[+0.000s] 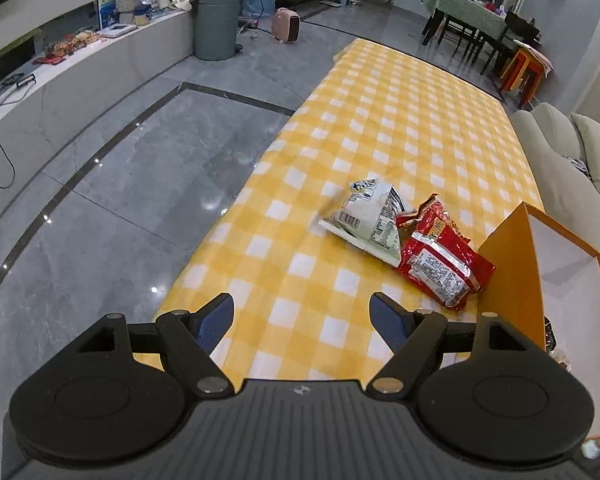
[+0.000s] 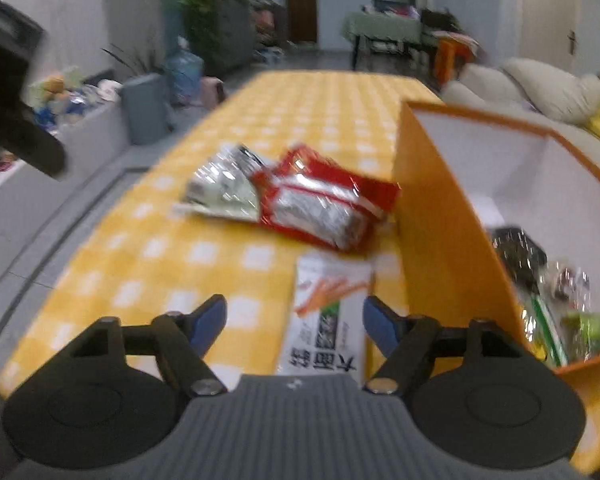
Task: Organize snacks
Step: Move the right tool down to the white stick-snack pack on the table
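- Left gripper (image 1: 302,316) is hanging spread wide; the white packet (image 1: 366,216) and red packet (image 1: 440,258) are lying ahead, right.
- Right gripper (image 2: 295,320) is gaping over a white pouch (image 2: 326,320), beside the orange box (image 2: 440,216).

- We see the table (image 2: 220,256) carrying three snack packets and a box (image 2: 440,216), all gathered toward its near right corner.
- The box sits at the table's right edge, with several packets (image 2: 548,300) lying inside at its near end.
- Just left of the box lies one snack bag (image 2: 324,212), close against the box wall.
- A second bag (image 2: 224,188) lies left of that one, its right edge tucked under it.
- Before both, nearer the table's near edge, a long packet (image 2: 328,312) lies beside the box wall.
- Behind the bags the table runs on toward its far edge.
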Demonstrator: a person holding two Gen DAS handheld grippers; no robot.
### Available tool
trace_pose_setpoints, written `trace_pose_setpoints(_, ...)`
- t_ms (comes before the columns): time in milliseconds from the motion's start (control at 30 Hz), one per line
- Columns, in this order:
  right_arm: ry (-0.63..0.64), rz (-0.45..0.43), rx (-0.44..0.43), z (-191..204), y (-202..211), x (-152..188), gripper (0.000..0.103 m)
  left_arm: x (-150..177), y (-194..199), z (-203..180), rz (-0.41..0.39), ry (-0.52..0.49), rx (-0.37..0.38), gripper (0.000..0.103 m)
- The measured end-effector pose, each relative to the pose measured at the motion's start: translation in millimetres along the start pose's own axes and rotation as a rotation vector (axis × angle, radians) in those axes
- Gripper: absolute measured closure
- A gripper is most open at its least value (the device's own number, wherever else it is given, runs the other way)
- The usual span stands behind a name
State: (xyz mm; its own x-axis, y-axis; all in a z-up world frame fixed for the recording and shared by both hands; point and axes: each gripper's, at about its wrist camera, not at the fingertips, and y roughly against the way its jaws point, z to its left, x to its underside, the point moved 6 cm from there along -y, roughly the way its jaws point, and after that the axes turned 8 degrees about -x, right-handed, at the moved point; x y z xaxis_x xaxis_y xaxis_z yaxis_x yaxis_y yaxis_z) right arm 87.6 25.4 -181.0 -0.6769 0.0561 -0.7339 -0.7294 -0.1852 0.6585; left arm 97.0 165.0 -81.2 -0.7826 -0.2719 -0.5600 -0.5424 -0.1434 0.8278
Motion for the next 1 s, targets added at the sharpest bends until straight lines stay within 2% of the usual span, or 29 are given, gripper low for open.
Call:
trace_pose_setpoints(233,-0.031,0.012,0.176,2.1,-23.8,8.1,0.030,0.5,-4.5,-1.7,0.019,-0.001,0.002,0.012)
trace_pose_setpoints(300,-0.074,0.053,0.212,-0.2,-30.3,10.0,0.027,0.2,-4.1,-0.1,0.020,0.006,0.002,0.012)
trace_pose_setpoints(333,-0.109,0.077,0.213,-1.9,-35.5,11.1,0.023,-0.1,-4.0,1.0,0.021,0.010,0.003,0.012)
trace_pose_setpoints(467,-0.232,0.114,0.216,-8.2,-50.2,14.0,0.018,-1.6,-5.8,6.1,0.027,0.028,0.002,0.012)
trace_pose_setpoints(500,-0.231,0.116,0.203,-6.9,-52.8,13.5,0.011,-1.5,-7.1,6.8,0.032,0.038,0.003,0.012)
trace_pose_setpoints(567,-0.170,0.155,0.158,-0.1,-59.0,14.1,0.009,-0.3,-9.5,6.8,0.048,0.054,0.014,0.012)
trace_pose_setpoints(667,-0.066,0.128,0.105,8.3,-51.3,20.0,0.027,1.1,-10.0,4.4,0.057,0.051,0.027,0.012)
trace_pose_setpoints(700,-0.047,0.118,0.092,10.7,-50.1,21.2,0.036,1.4,-9.3,3.7,0.055,0.049,0.026,0.012)
trace_pose_setpoints(833,0.000,0.104,0.068,15.0,-43.6,25.6,0.038,1.8,-8.7,3.7,0.057,0.052,0.038,0.012)
trace_pose_setpoints(867,-0.013,0.106,0.068,13.6,-44.2,24.8,0.038,1.8,-8.7,4.1,0.059,0.055,0.041,0.012)
trace_pose_setpoints(933,-0.068,0.099,0.088,7.1,-46.9,21.4,0.020,1.7,-9.2,5.6,0.065,0.060,0.041,0.012)
trace_pose_setpoints(1000,-0.116,0.091,0.105,-2.5,-56.8,16.4,0.017,1.2,-9.3,7.6,0.065,0.065,0.038,0.012)
